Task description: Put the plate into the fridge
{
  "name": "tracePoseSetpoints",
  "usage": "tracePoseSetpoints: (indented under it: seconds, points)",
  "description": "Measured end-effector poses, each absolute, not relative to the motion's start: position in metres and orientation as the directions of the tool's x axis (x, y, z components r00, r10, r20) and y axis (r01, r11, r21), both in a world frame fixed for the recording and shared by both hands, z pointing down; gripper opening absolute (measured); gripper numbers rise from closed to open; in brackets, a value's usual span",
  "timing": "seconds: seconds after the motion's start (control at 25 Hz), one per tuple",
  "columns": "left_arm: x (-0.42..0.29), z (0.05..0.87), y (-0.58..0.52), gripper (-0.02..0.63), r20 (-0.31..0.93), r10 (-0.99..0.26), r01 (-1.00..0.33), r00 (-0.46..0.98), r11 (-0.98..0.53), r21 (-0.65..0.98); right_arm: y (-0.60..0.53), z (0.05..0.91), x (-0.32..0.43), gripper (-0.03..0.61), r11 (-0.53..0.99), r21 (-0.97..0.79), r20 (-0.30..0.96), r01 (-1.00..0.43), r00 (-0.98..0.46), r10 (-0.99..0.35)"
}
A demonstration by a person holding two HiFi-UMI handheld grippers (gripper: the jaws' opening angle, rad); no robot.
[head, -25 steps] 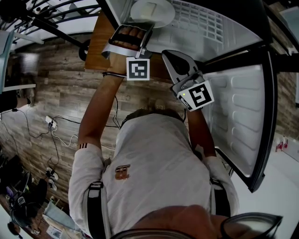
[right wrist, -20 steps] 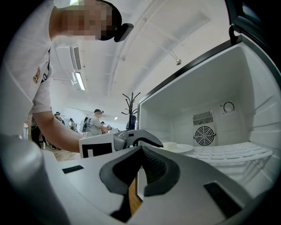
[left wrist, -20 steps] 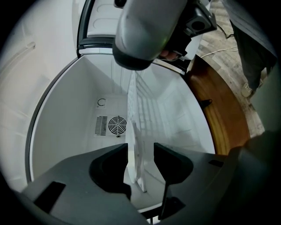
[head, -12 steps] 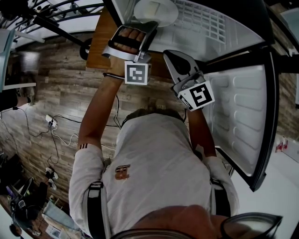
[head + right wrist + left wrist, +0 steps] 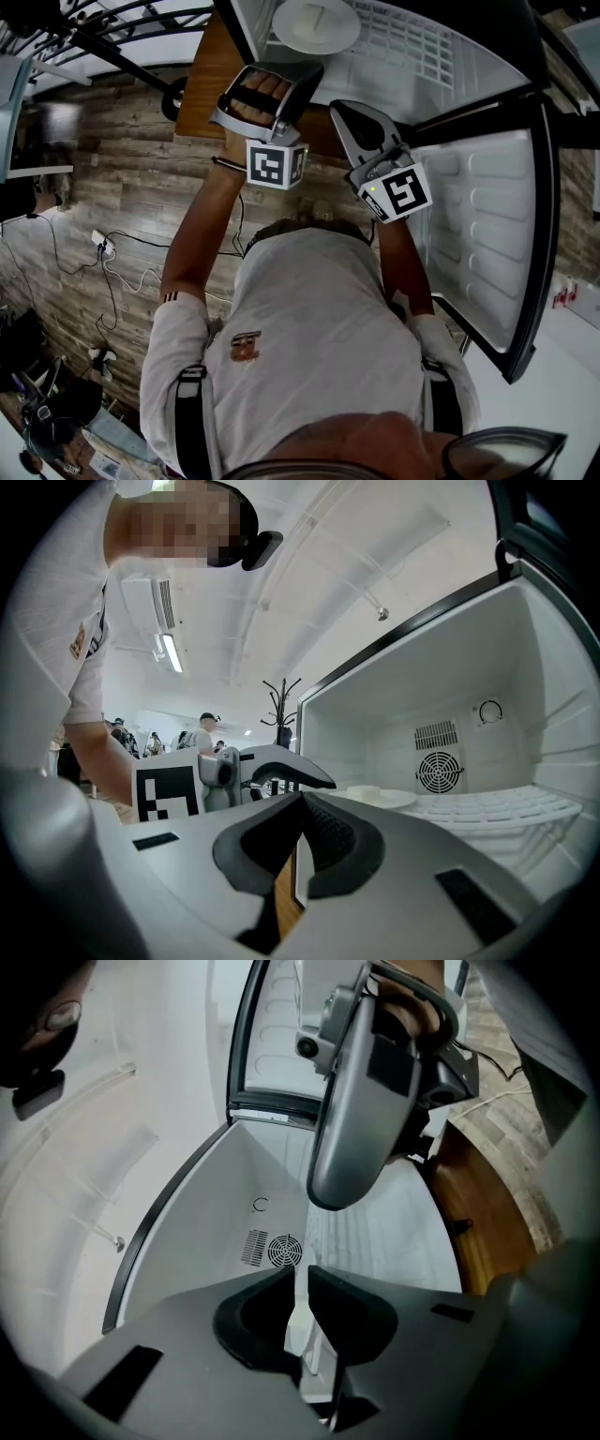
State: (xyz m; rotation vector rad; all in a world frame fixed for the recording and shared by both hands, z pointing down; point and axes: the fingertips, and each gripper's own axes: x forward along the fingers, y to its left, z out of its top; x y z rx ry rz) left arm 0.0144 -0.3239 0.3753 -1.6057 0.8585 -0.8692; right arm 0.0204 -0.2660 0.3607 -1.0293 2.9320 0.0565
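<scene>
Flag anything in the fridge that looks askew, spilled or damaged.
Nothing stands out. The white plate lies flat on the wire shelf inside the open fridge. It is not tilted, and no spill or break shows on the shelf or on the fridge walls.

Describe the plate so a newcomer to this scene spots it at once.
Find the open fridge, white inside, with a round fan on its back wall. On its wire shelf lies the plate: round, white, the only thing on that shelf.
</scene>
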Motion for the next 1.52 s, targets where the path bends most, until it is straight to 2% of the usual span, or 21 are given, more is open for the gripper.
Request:
tracePoseSetpoints:
  seconds: [0.28, 0.44, 0.64, 0.88, 1.24, 1.52]
  points:
    - [0.019, 0.373, -0.302, 0.04, 0.113, -0.851, -0.208, 0.513, -0.251, -0.945, -0.261, 0.357, 0.021, 0.032, 0.782, 0.023, -0.055, -0.623, -0.782, -0.621]
    - [0.02, 0.367, -0.29, 0.034, 0.109, -0.838, -0.33, 0.534, -0.326, -0.886, -0.259, 0.353, 0.024, 0.032, 0.784, 0.008, -0.074, -0.621, -0.782, -0.619]
    - [0.017, 0.352, -0.278, 0.028, 0.081, -0.817, -0.526, 0.571, -0.44, -0.728, -0.253, 0.348, 0.025, 0.032, 0.788, 0.003, -0.101, -0.615, -0.784, -0.612]
    - [0.011, 0.343, -0.266, 0.021, 0.032, -0.79, -0.696, 0.612, -0.558, -0.451, -0.247, 0.345, 0.026, 0.032, 0.789, 0.005, -0.117, -0.615, -0.784, -0.61]
    - [0.0, 0.335, -0.257, 0.018, -0.053, -0.778, -0.777, 0.626, -0.617, -0.124, -0.238, 0.343, 0.026, 0.032, 0.797, 0.003, -0.129, -0.604, -0.791, -0.598]
    - [-0.001, 0.334, -0.246, 0.018, -0.064, -0.757, -0.76, 0.65, -0.648, -0.056, -0.229, 0.342, 0.018, 0.032, 0.804, 0.019, -0.132, -0.594, -0.799, -0.587]
